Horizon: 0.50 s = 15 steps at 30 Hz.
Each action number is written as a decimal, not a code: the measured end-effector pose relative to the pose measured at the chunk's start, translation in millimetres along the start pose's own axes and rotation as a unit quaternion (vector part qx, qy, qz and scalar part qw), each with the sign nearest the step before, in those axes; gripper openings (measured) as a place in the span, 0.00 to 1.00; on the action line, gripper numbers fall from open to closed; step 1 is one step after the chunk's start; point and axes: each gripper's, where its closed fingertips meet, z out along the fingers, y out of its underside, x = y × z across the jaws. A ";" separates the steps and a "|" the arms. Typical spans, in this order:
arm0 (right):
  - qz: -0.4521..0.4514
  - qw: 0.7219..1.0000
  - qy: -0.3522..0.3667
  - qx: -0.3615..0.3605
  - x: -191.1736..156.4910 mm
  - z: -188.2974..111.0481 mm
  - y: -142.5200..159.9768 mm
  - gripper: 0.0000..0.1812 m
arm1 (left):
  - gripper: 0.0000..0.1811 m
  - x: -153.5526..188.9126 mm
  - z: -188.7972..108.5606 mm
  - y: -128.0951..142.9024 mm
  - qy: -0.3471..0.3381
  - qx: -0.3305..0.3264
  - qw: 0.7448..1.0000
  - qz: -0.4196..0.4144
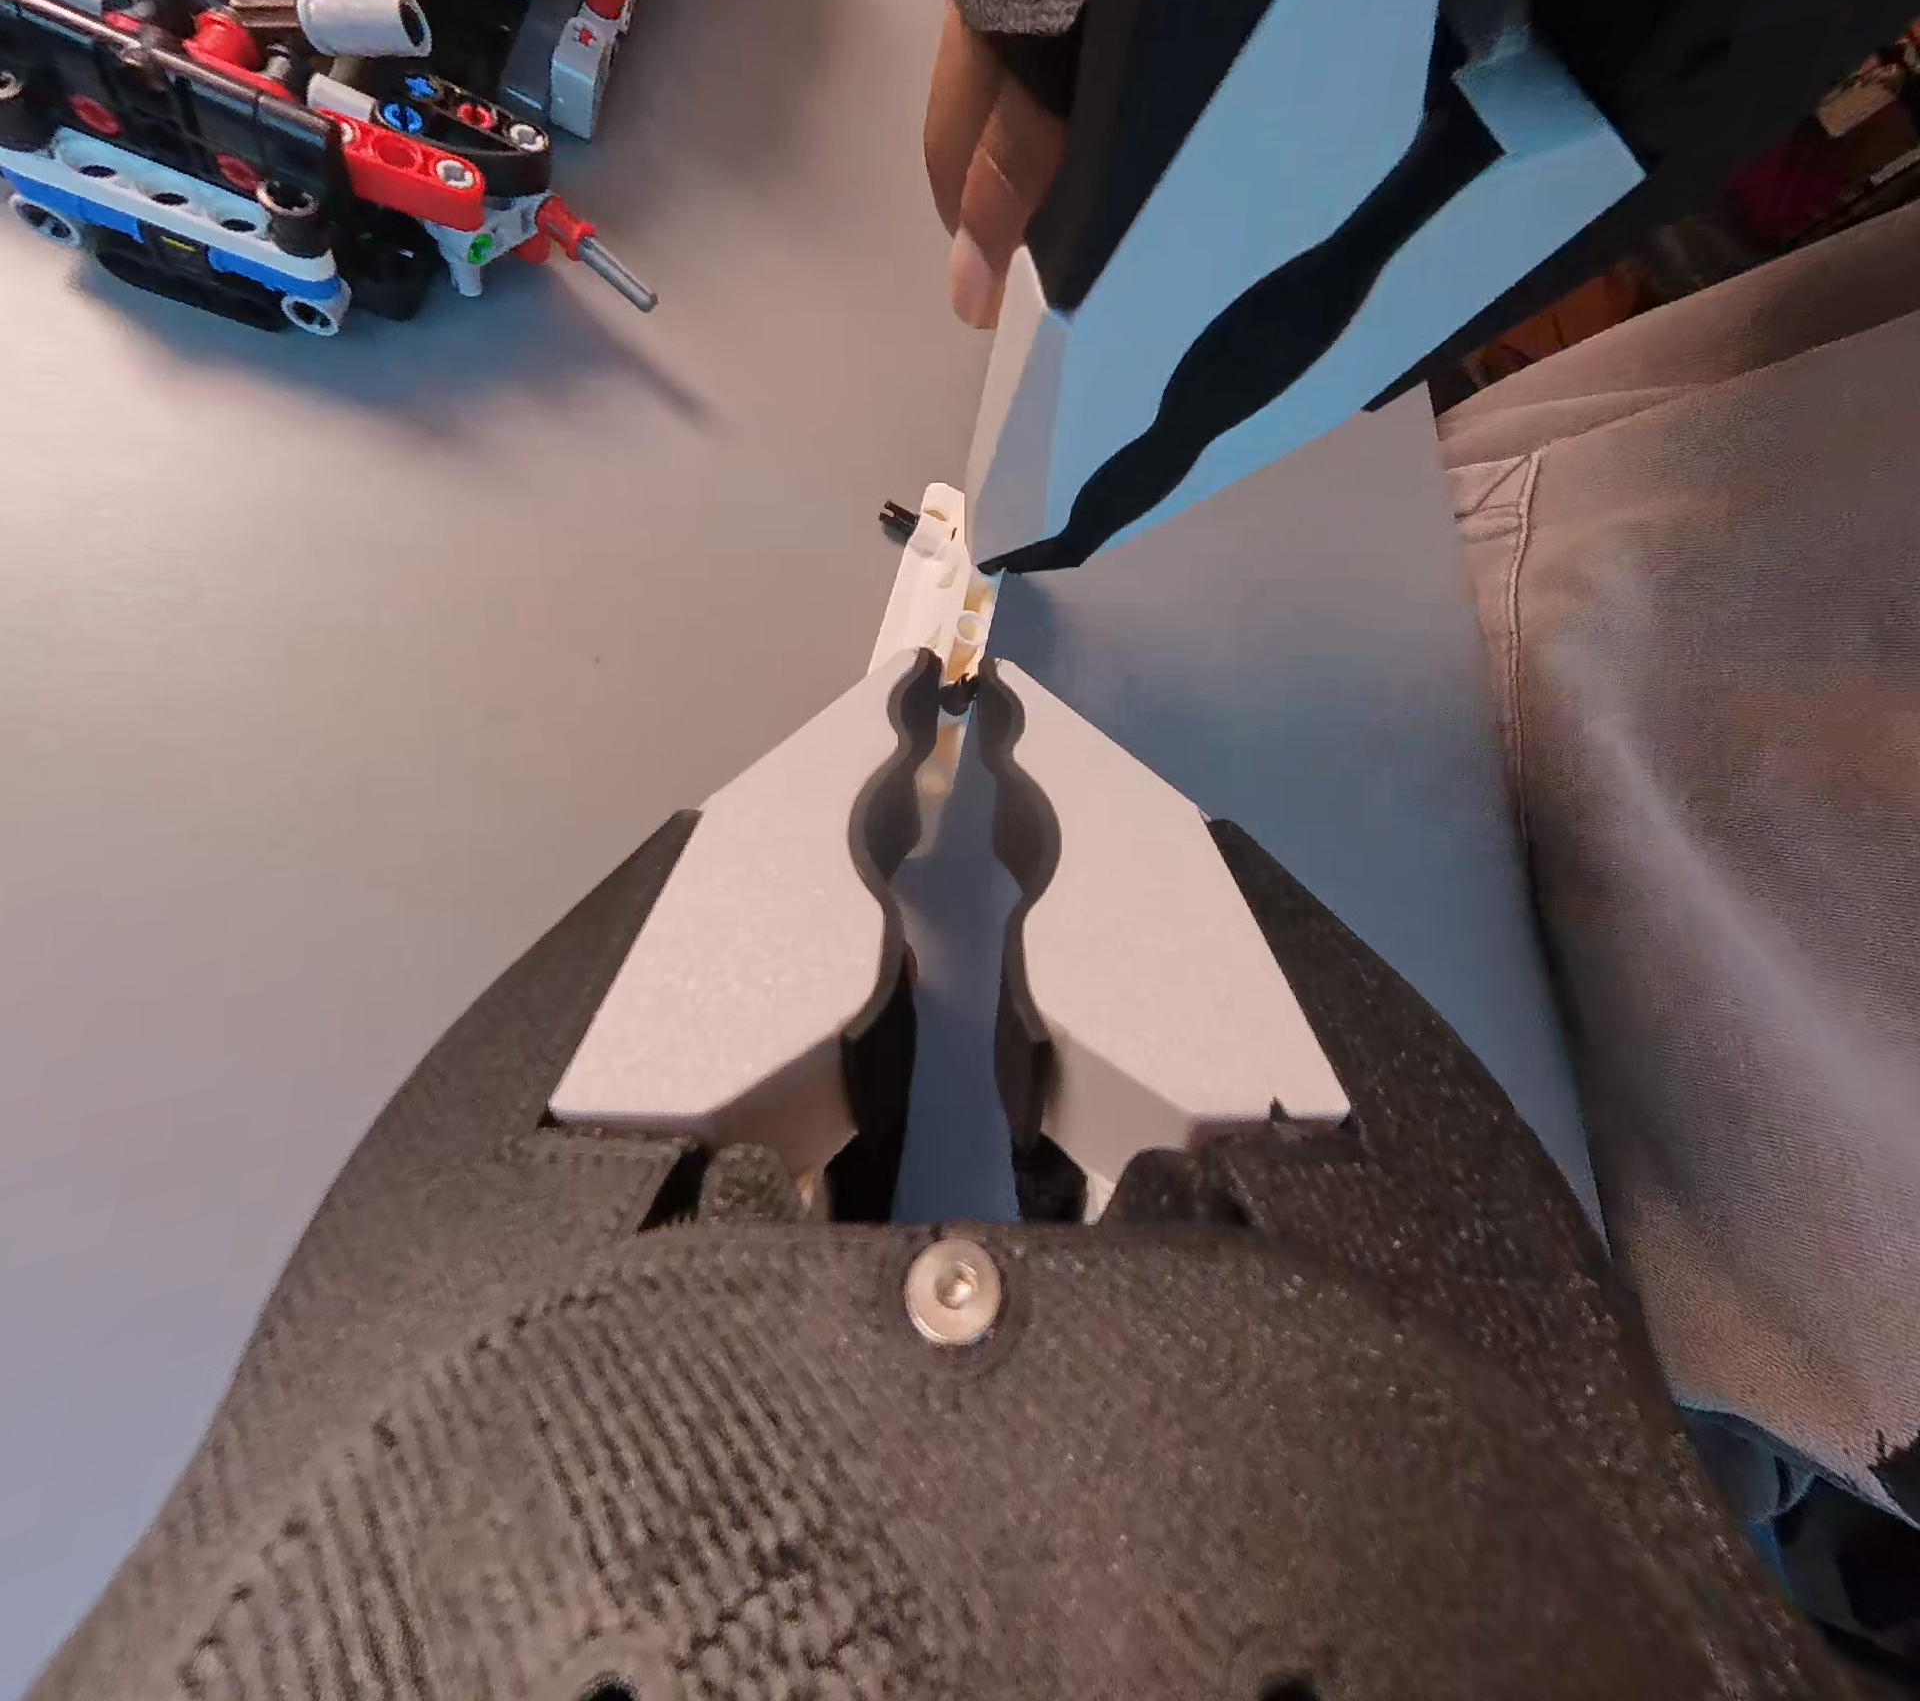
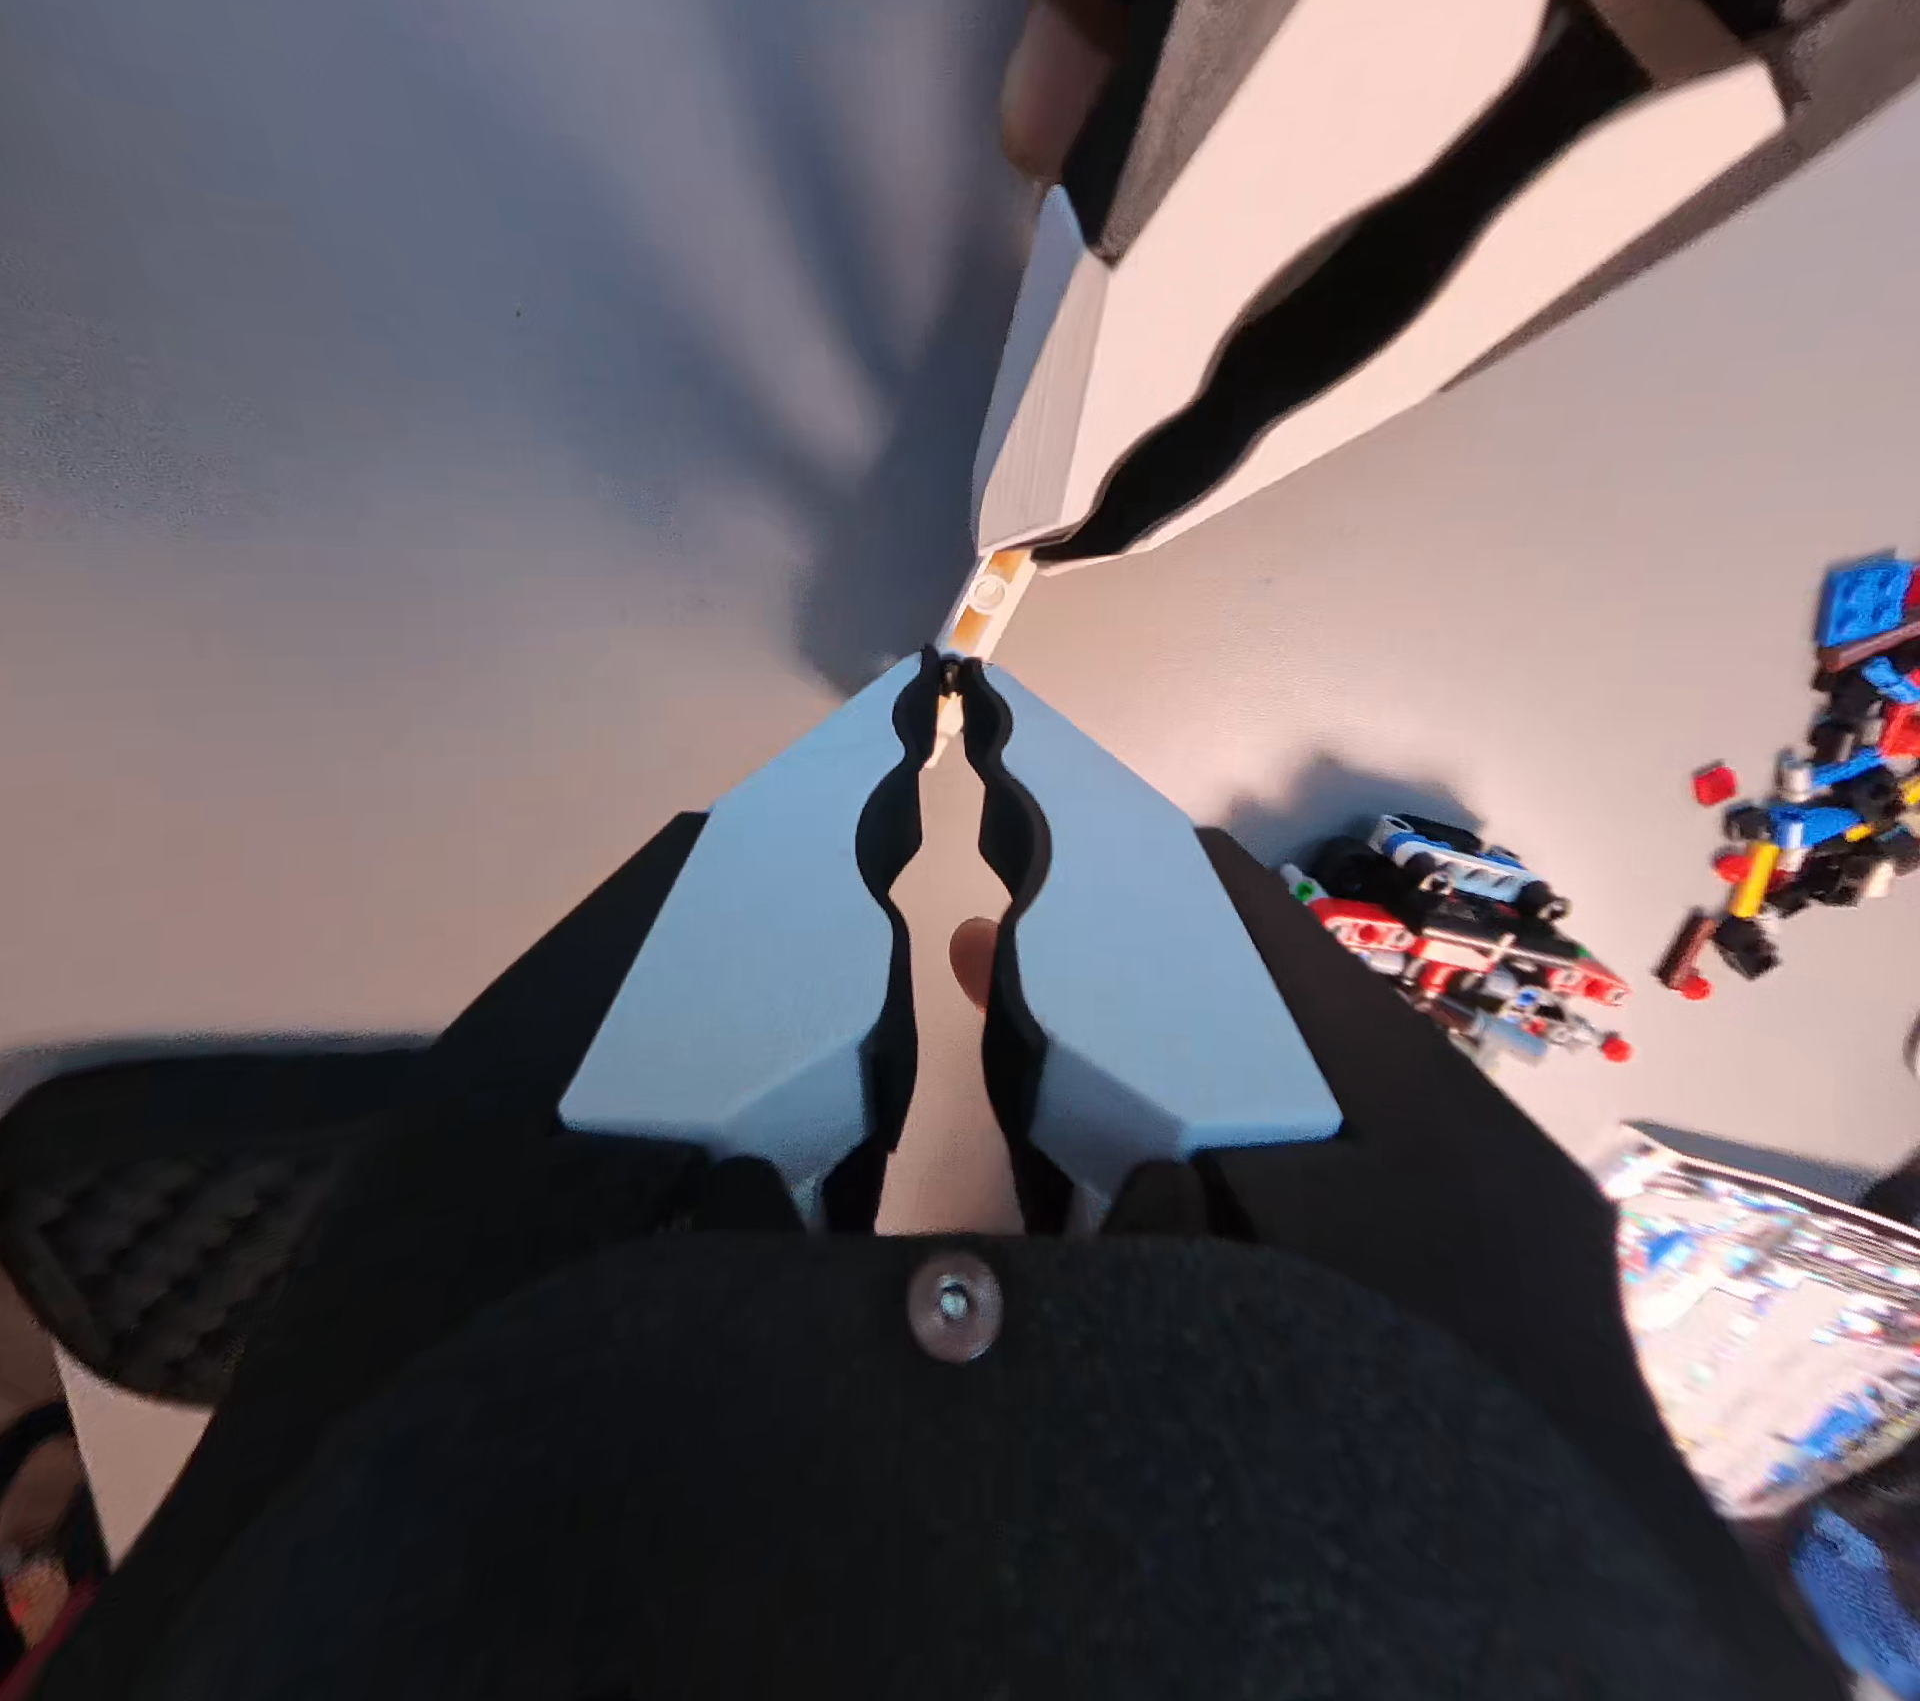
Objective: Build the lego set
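A white Lego beam (image 1: 928, 602) is held in the air over the grey table (image 1: 416, 716) between both grippers. My left gripper (image 1: 958, 677), with white fingers, is shut on its near end, and a small black pin (image 1: 961, 693) shows between the tips. My right gripper (image 1: 987, 568), with light blue fingers, comes in from the upper right and pinches the beam's far end, where another black pin (image 1: 894, 515) sticks out sideways. In the right wrist view my right gripper (image 2: 951, 669) is shut on the beam (image 2: 987, 602), and the left gripper (image 2: 1023, 558) holds its other end.
A part-built Lego vehicle (image 1: 260, 93) in red, blue, black and grey stands on the table and also shows in the right wrist view (image 2: 1455, 934). A pile of loose pieces (image 2: 1829, 820) and a shiny plastic bag (image 2: 1766, 1319) lie nearby. A person's grey-clothed lap (image 1: 1714, 820) is beyond the table edge. My left and right fingertips are right by each other.
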 end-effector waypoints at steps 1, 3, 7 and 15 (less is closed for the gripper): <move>0.015 1.000 0.002 0.022 -0.2 0.2 -1.1 0.01 | 0.03 0.0 0.1 0.0 -0.001 0.000 1.000 0.000; 0.051 0.997 0.008 0.060 0.3 -0.1 -1.7 0.01 | 0.03 -0.3 -0.2 -0.2 0.000 0.001 1.000 -0.001; 0.086 0.993 0.022 0.078 0.2 0.2 -2.2 0.01 | 0.03 -0.2 -0.2 -0.2 0.003 0.002 1.000 -0.006; 0.125 0.979 0.116 0.112 3.4 -3.5 -1.3 0.06 | 0.03 -2.1 -0.7 -1.8 -0.012 0.009 1.000 -0.004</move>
